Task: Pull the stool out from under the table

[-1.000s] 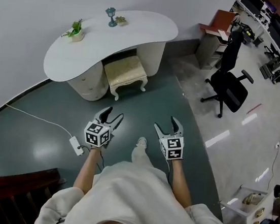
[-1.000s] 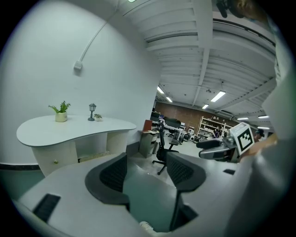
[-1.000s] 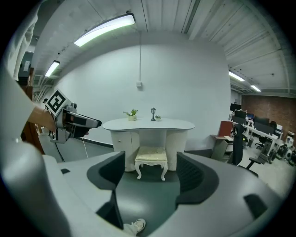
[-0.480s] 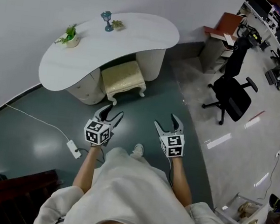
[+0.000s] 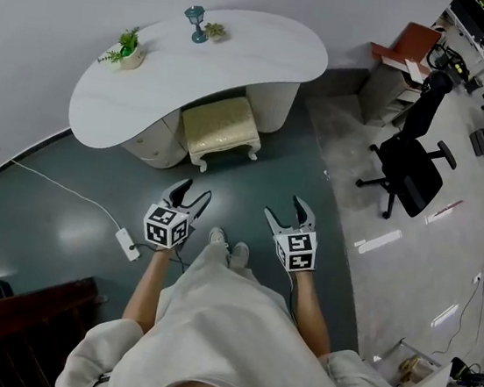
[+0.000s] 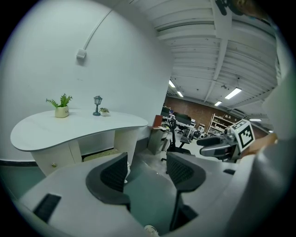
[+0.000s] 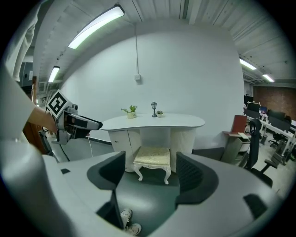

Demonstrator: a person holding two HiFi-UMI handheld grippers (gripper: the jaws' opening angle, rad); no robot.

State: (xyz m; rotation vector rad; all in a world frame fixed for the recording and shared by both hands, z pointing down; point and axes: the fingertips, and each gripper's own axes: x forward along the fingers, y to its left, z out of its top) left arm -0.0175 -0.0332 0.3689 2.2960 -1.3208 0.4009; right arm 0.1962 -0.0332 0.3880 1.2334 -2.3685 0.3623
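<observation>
Approach stage: the left gripper [image 5: 193, 192] and right gripper [image 5: 285, 208] gape empty, well short of the cream cushioned stool [image 5: 221, 129] under the white curved table [image 5: 196, 71]. Next they must reach and clamp its seat.

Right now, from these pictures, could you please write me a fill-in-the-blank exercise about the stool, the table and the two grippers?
1. The cream cushioned stool stands partly ___ the white curved table.
2. The fingers of the left gripper and of the right gripper are ___, with nothing between them.
3. In the head view, the black office chair stands to the ___ of the table.

Missing words: under; open; right.
</observation>
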